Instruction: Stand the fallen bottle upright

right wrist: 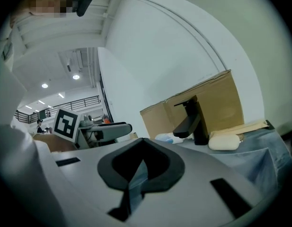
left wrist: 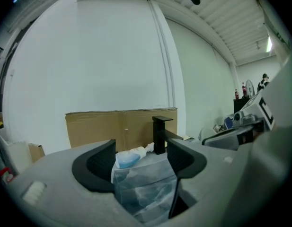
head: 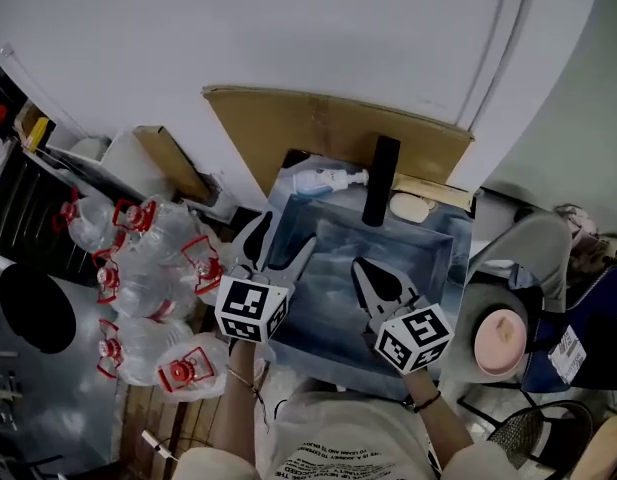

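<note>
1. The left gripper [head: 285, 233] hangs over the near-left part of the sink [head: 408, 243]. Its jaws are spread wide with nothing between them. In the left gripper view [left wrist: 139, 150] the gap frames the bottle [left wrist: 129, 157] straight ahead. I judge it is lined up this way to reach forward and take the bottle.

2. The right gripper [head: 358, 265] sits beside it over the near-right part of the basin. Its jaws are pressed together and hold nothing, as the right gripper view [right wrist: 143, 140] shows. It seems to be idling out of the way, leaving the reach to the left side.

3. The bottle [head: 323, 180] lies on its side on the far ledge of the sink. It is left of the black faucet [head: 380, 180] and in front of a cardboard sheet [head: 308, 123] that leans on the wall. Both grippers are well apart from it, so the grasp is not yet made.

4. It is a small pale, see-through bottle with blue liquid pooled toward its base at the left. A white nozzle points right, just beside the foot of the faucet. Whether they touch I cannot tell.

5. A soap bar [head: 413, 208] rests on the ledge right of the faucet, clear of the bottle.

6. Crinkled plastic film covers the sink, so the ledge may be slippery when the bottle is stood up.
</note>
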The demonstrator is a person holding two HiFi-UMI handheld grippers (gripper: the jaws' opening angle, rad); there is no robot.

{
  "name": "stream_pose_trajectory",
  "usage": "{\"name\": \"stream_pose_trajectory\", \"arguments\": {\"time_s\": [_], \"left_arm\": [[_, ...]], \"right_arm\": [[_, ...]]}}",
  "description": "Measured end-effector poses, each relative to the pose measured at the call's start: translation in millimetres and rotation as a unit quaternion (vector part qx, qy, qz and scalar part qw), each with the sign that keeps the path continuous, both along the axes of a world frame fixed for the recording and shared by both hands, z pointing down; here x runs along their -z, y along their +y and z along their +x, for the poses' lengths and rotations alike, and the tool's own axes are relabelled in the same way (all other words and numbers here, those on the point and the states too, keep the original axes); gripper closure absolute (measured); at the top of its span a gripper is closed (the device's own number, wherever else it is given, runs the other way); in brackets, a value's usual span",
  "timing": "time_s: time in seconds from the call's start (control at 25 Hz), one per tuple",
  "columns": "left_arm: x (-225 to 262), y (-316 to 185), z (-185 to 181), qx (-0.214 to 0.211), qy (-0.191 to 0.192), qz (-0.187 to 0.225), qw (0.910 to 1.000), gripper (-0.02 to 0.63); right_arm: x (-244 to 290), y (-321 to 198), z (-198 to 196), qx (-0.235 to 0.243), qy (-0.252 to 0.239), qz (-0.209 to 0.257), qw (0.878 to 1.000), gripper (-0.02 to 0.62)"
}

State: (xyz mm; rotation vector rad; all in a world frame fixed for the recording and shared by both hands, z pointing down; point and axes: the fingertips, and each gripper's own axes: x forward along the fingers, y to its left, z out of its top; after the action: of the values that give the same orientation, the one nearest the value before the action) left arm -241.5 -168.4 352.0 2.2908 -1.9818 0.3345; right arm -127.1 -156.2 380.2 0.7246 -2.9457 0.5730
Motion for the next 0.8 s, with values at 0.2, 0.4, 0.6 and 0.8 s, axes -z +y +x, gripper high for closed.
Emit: {"name": "stream_pose_trajectory", "arguments": {"time_s": [0.2,0.4,0.6,0.8], "left_arm": [[-15,-42,-4,-0.058,-0.033,-0.024,0.9975,0.279],[-28,-85,-6,-0.129,-0.071,-0.05,0.9878,0.279],[-50,-116,-3,-0.199,-0.12,-0.081,0.9692,0.279],[-72,-139,3,-0.261,-0.156,-0.123,0.9446,0.278]], "right_arm": [[-17,-19,-9,-0.032,0.017,-0.011,0.999,0.591],[-28,-34,-33,-0.06,0.026,-0.009,0.998,0.592],[-50,-41,-48,-0.093,0.031,-0.026,0.995,0.592],[-71,-37,-52,-0.112,0.039,-0.049,0.992,0.591]]}}
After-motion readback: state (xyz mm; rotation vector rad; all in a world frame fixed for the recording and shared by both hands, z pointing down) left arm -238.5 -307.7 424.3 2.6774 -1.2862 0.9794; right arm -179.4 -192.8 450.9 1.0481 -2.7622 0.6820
